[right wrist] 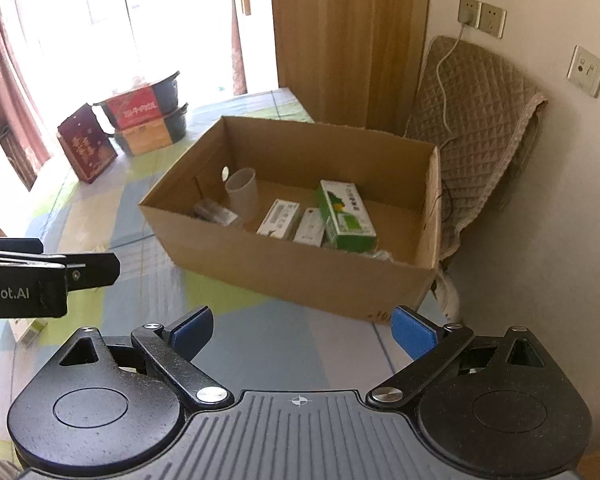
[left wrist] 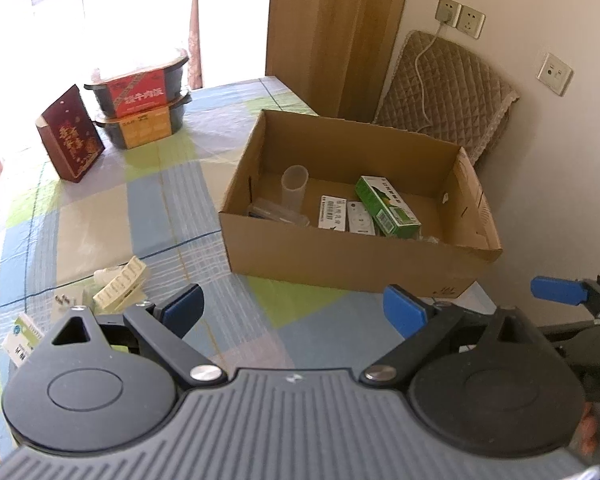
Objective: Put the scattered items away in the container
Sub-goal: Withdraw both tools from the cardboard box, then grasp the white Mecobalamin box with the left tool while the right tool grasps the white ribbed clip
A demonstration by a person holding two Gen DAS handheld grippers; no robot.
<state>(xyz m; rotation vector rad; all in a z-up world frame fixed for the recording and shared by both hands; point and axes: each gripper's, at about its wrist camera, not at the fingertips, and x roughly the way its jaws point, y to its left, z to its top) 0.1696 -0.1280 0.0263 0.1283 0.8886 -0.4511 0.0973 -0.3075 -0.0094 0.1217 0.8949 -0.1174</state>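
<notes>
Cardboard box (left wrist: pixel 340 264) — part-filled, both hand-held grippers spread wide, empty.
Next: left hand-held gripper (left wrist: pixel 294 312) to cream strip pack (left wrist: pixel 120 284) — possibly pills; pinch across its narrow side.

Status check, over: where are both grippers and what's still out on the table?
Left gripper open, empty; right gripper open, empty. Cardboard box holds green carton, cup. Cream blister packs still on tablecloth. Path clear.
</notes>
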